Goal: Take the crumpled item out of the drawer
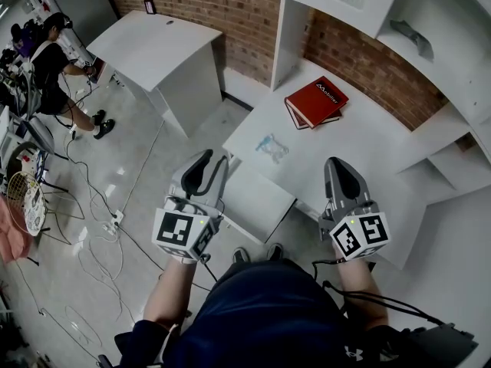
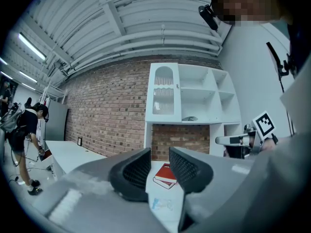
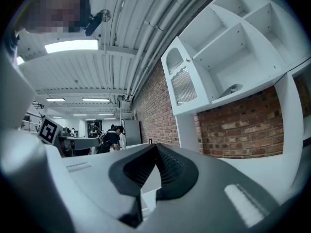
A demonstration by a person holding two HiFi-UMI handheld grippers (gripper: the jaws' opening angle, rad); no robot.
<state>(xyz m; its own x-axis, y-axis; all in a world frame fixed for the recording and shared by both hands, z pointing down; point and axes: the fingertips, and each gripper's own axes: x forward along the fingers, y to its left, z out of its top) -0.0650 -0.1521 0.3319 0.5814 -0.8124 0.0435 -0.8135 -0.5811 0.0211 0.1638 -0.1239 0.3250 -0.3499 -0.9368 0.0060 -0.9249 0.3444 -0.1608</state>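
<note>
The left gripper (image 2: pixel 159 161) holds its jaws well apart with nothing between the pads; only the far desk shows through the gap. The right gripper (image 3: pixel 154 152) has its jaw tips pressed together on nothing. Both point level, side by side in front of the person's body, short of the white desk (image 1: pixel 360 144) and touching no part of it. Under the desk's front edge, between the two grippers in the head view, juts a white box that I take to be the drawer (image 1: pixel 257 198); its top looks bare. The crumpled item (image 1: pixel 272 146), a clear, bluish scrap of film or wrapper, lies on the desk top, apart from the drawer and a little in front of the stacked red books (image 1: pixel 315 100) — so by the look of it, it is already out. If it is to be picked up from there, the danger lies in its lightness. Jaws that come in flat could skid it across the smooth top toward the books. A pinch on one loose fold might let it slip free. The right gripper, closed as it is, would only nudge it.
</note>
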